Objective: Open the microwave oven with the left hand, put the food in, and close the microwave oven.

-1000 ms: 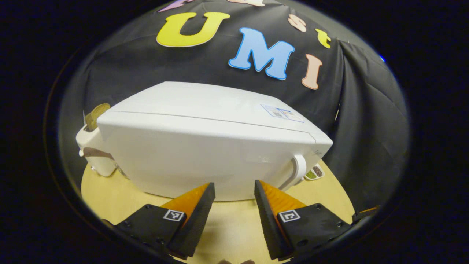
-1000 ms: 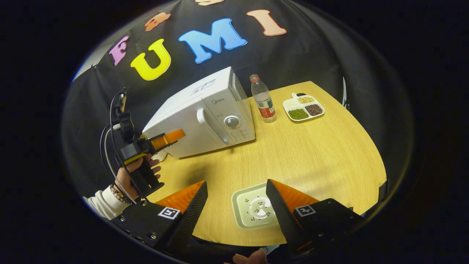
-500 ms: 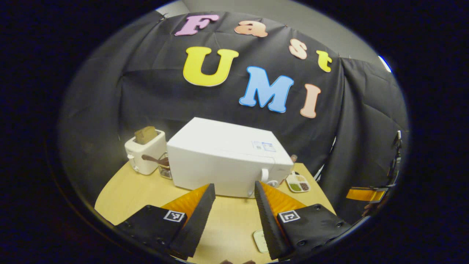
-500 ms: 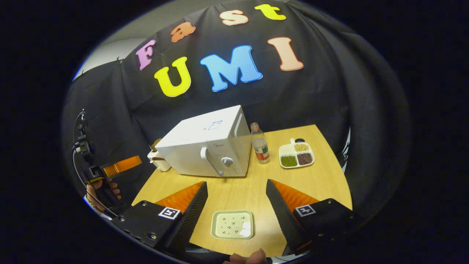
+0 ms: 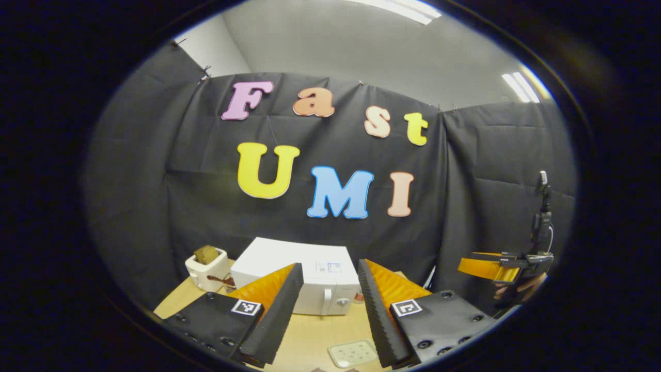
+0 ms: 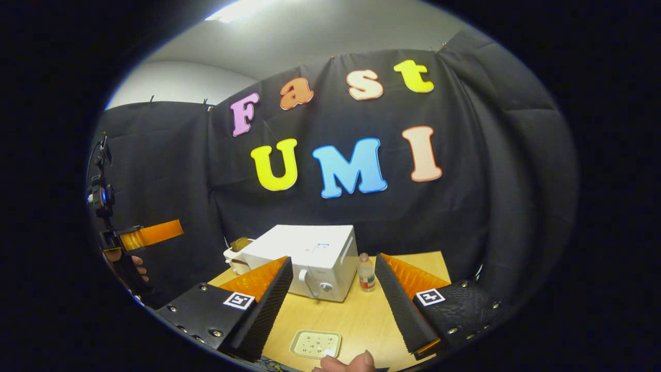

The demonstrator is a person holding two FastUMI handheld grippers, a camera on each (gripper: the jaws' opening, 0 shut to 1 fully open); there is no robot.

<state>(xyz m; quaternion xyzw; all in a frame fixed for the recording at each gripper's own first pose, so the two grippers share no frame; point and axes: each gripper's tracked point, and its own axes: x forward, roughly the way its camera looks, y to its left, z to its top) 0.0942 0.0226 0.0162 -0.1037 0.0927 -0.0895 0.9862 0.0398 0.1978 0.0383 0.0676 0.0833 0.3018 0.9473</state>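
The white microwave (image 5: 310, 281) (image 6: 310, 250) stands far off on the wooden table (image 6: 361, 320), its door shut, with the handle (image 6: 307, 281) and a dial on the front. A pale square plate (image 5: 352, 353) (image 6: 316, 344) with small dark specks lies on the table's near side. My left gripper (image 5: 325, 315) is open and empty, held high and well back from the microwave; it also shows at the far left in the right gripper view (image 6: 173, 229). My right gripper (image 6: 333, 305) is open and empty above the plate, and shows at the right in the left gripper view (image 5: 462, 264).
A white toaster (image 5: 206, 266) (image 6: 233, 254) with bread sits left of the microwave. A plastic bottle (image 6: 366, 273) stands to its right. A hand (image 5: 516, 292) holds the right gripper, and a fingertip (image 6: 346, 362) shows at the bottom edge.
Both grippers have drawn back and upward from the table, so the microwave and plate look smaller and lower. Neither gripper has taken hold of anything; both stay open.
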